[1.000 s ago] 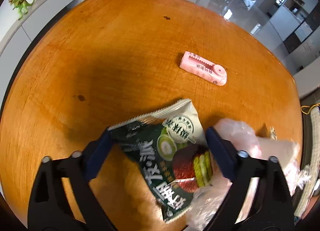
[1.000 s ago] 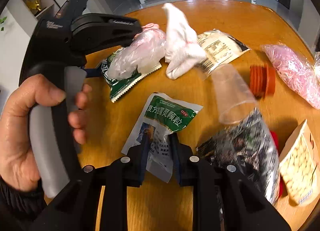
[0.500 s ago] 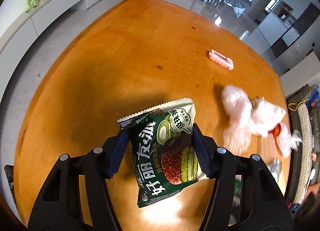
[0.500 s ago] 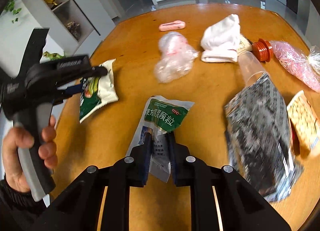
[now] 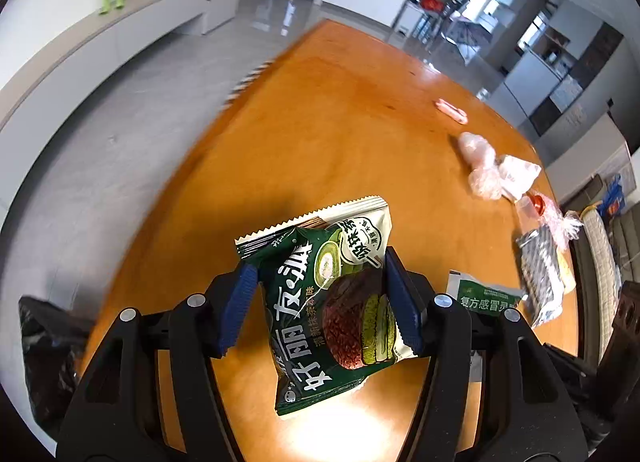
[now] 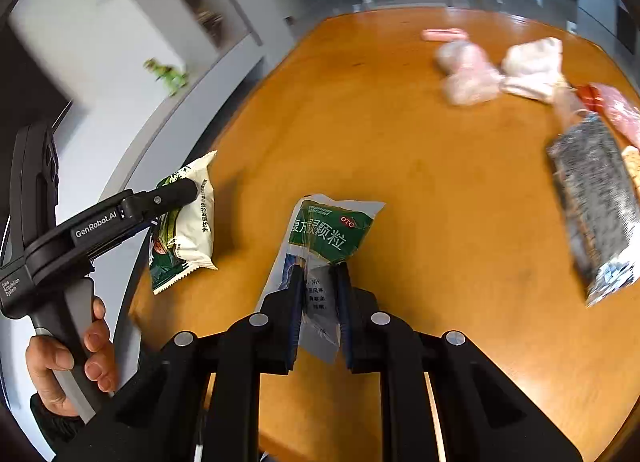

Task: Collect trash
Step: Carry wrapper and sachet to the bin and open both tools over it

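My left gripper (image 5: 320, 298) is shut on a dark green snack packet (image 5: 332, 302) and holds it above the round wooden table (image 5: 328, 141) near its left edge. The same packet (image 6: 182, 221) and left gripper (image 6: 176, 193) show at the left in the right wrist view. My right gripper (image 6: 320, 298) is shut on a green and white medicine sachet (image 6: 328, 234), lifted over the table (image 6: 360, 121). The sachet also shows in the left wrist view (image 5: 482, 298).
More trash lies at the far right of the table: a pink wrapper (image 5: 451, 110), a pinkish plastic bag (image 6: 466, 69), a white crumpled cloth (image 6: 532, 65), a silver-black foil bag (image 6: 596, 197), a red cap (image 5: 536, 201). A black bag (image 5: 44, 358) sits below the table's left edge.
Both grippers have lifted and pulled back toward the table's near left side with their packets. The left gripper now hangs near the table edge, and the black bag has come into view.
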